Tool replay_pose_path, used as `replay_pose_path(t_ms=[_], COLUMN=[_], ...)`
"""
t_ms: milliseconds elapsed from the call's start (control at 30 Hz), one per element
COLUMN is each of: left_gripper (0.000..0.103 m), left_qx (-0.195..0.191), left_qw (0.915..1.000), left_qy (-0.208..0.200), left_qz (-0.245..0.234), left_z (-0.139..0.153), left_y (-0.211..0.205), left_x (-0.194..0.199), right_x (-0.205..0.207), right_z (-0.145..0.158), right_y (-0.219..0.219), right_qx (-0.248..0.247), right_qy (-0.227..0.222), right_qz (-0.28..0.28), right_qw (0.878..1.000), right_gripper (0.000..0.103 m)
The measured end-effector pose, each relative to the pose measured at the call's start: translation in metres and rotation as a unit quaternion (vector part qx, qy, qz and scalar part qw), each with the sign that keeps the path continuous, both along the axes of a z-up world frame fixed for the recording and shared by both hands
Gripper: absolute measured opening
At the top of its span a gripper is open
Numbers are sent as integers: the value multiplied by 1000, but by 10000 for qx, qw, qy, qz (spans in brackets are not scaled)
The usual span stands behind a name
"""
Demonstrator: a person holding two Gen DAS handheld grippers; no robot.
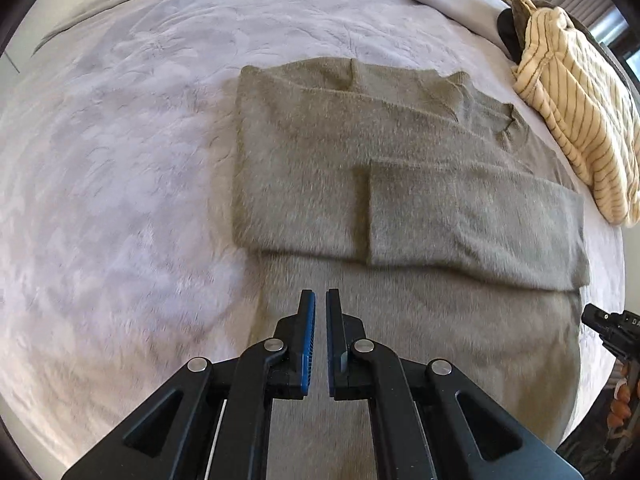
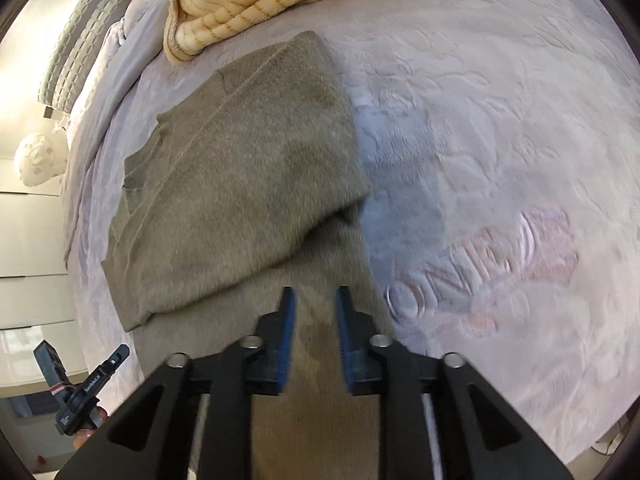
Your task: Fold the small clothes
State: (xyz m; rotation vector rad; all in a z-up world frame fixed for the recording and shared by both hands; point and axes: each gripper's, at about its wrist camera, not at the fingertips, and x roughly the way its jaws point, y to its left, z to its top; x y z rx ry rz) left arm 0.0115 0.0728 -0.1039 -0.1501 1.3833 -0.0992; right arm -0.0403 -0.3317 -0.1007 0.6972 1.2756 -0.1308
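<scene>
A fuzzy olive-grey sweater (image 1: 320, 152) lies flat on the lilac bed blanket (image 1: 120, 160), both sleeves folded across its chest; one sleeve (image 1: 472, 216) lies on top. Its lower body (image 1: 400, 328) stretches toward me. My left gripper (image 1: 320, 300) hovers over the hem area with its blue pads nearly together and nothing between them. In the right wrist view the same sweater (image 2: 240, 184) runs from upper left to below my right gripper (image 2: 315, 300), whose fingers stand a little apart over the fabric, holding nothing.
A cream striped garment (image 1: 576, 120) is heaped at the sweater's far right, also at the top of the right wrist view (image 2: 248, 4). Embossed lettering (image 2: 480, 264) marks the blanket. The other gripper shows at each frame's edge (image 1: 612, 328), (image 2: 80, 388). Pillows (image 2: 72, 40) lie at left.
</scene>
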Motion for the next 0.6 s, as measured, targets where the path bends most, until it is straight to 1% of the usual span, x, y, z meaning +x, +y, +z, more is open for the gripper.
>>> replay_pose_path(t_ms=[33, 200, 267, 333, 367, 400, 433, 467, 500, 533, 600], left_gripper=[5, 5, 5, 6, 12, 51, 97, 103, 103, 103, 103], left_qx=[43, 163, 233, 276, 318, 329, 349, 393, 404, 411, 458], left_qw=[10000, 9998, 9995, 9993, 9991, 9991, 9992, 9992, 9991, 9990, 9989], left_qy=[31, 98, 108, 113, 120, 124, 105, -31, -126, -123, -91], left_qz=[0, -117, -202, -244, -252, -241, -184, -94, -80, -103, -90], left_z=[1, 10, 13, 15, 16, 16, 18, 23, 27, 28, 29], left_y=[0, -7, -11, -14, -14, -15, -14, -12, -11, -10, -9], left_x=[-3, -22, -29, -34, -38, -40, -43, -47, -50, -52, -57], right_x=[-3, -13, -15, -18, -19, -20, -21, -23, -25, -26, -30], right_z=[2, 12, 15, 18, 20, 22, 23, 24, 25, 26, 28], right_y=[2, 19, 25, 30, 32, 35, 37, 38, 40, 41, 44], right_qx=[-14, -105, -125, -121, -131, -146, -154, -159, -165, -168, -153], right_qy=[-6, -37, -49, -74, -78, -83, -87, -88, -95, -106, -154], right_qz=[16, 212, 270, 330, 362, 396, 423, 448, 474, 492, 552], right_qw=[10000, 9997, 9995, 9994, 9992, 9991, 9989, 9988, 9987, 9986, 9982], right_gripper=[38, 40, 49, 50, 50, 50, 52, 55, 57, 60, 63])
